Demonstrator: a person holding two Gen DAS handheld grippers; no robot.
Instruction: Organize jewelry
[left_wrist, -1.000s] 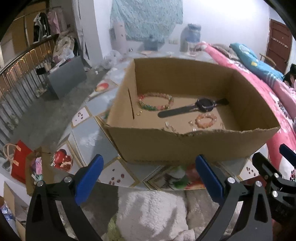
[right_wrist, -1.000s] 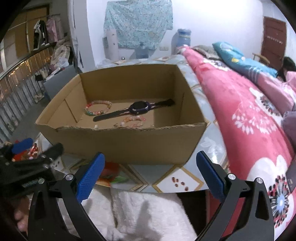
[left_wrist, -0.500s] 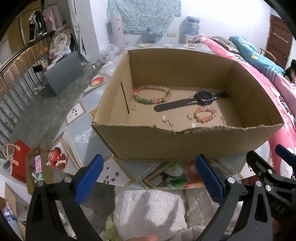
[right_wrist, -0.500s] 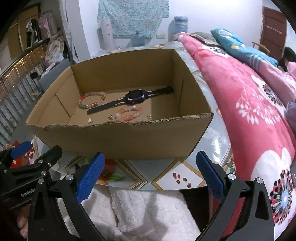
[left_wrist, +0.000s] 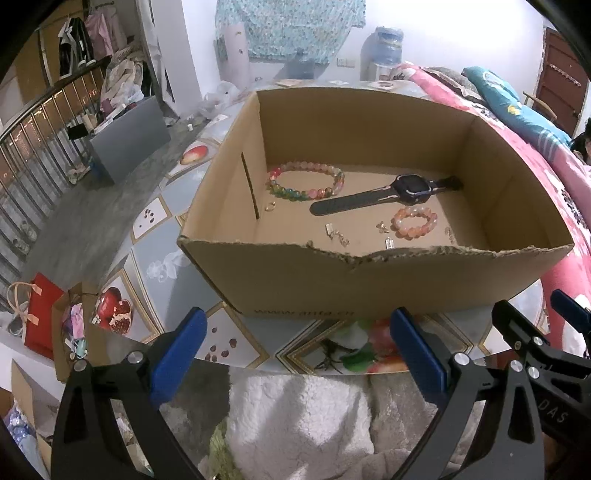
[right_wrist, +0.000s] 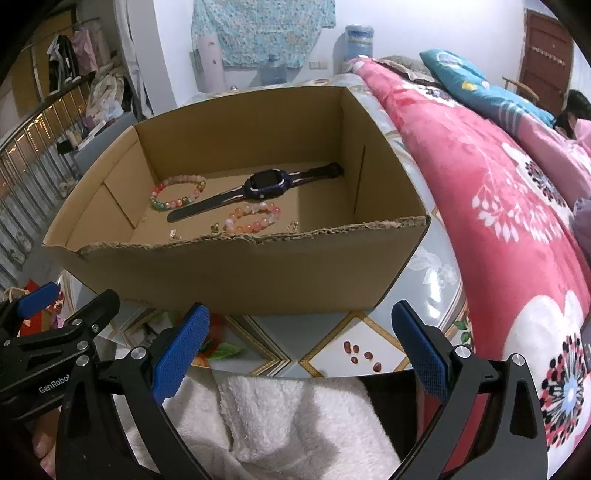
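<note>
An open cardboard box (left_wrist: 303, 280) (right_wrist: 236, 273) stands on a patterned table. Inside lie a large multicoloured bead bracelet (left_wrist: 306, 180) (right_wrist: 177, 192), a dark wristwatch (left_wrist: 384, 194) (right_wrist: 258, 186), a small pink-orange bead bracelet (left_wrist: 414, 222) (right_wrist: 253, 218) and several tiny metal pieces (left_wrist: 336, 234). My left gripper (left_wrist: 295, 354) is open and empty, held before the box's near wall. My right gripper (right_wrist: 299, 350) is open too, also short of the near wall. Each gripper shows at the edge of the other's view.
The table (left_wrist: 155, 221) (right_wrist: 436, 273) carries fruit-print tiles. A pink floral blanket (right_wrist: 498, 192) covers the bed on the right. White fleece clothing (left_wrist: 295, 417) lies below the grippers. A railing (left_wrist: 33, 147), a grey box (left_wrist: 129, 140) and a red bag (left_wrist: 40, 317) stand on the left.
Both grippers have risen and tilted toward the box, so its floor and the jewelry show more fully. Neither gripper's opening has changed and nothing inside has moved.
</note>
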